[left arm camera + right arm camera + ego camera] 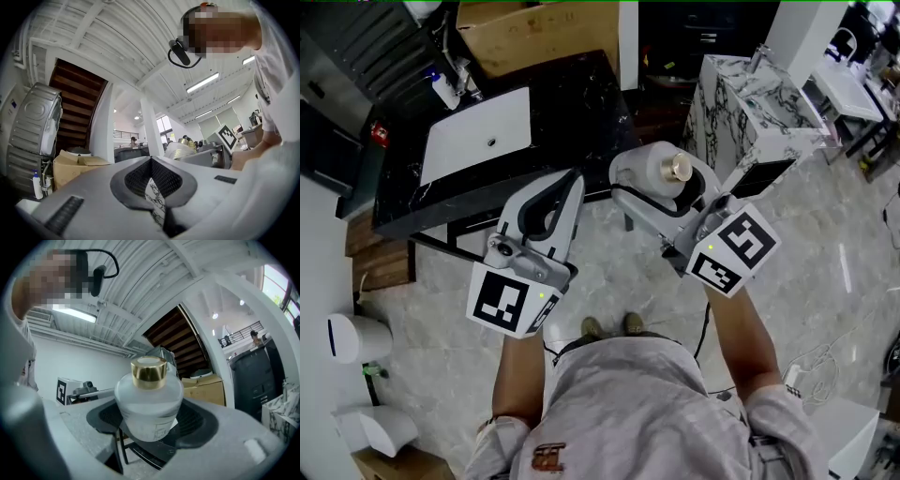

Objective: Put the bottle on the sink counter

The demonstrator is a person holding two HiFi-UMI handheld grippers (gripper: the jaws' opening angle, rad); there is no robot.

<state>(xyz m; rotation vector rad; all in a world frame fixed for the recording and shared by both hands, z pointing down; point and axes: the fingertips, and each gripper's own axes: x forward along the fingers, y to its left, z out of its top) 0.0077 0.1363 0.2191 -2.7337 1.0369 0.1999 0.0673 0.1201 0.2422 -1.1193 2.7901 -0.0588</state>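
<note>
A frosted white bottle with a gold cap sits between the jaws of my right gripper, which is shut on its round body. In the right gripper view the bottle stands cap-up and fills the gap between both grey jaws. My left gripper is held beside it, shut with nothing in it; its jaw tips meet in the left gripper view. The black sink counter with its white basin lies on the far side of both grippers, lower down. Both grippers hang in the air above the marble floor.
A marble-patterned pedestal stands to the right of the counter. A cardboard box sits behind the counter, and a spray bottle at its back left corner. White bins stand at the left. Cables lie on the floor at the right.
</note>
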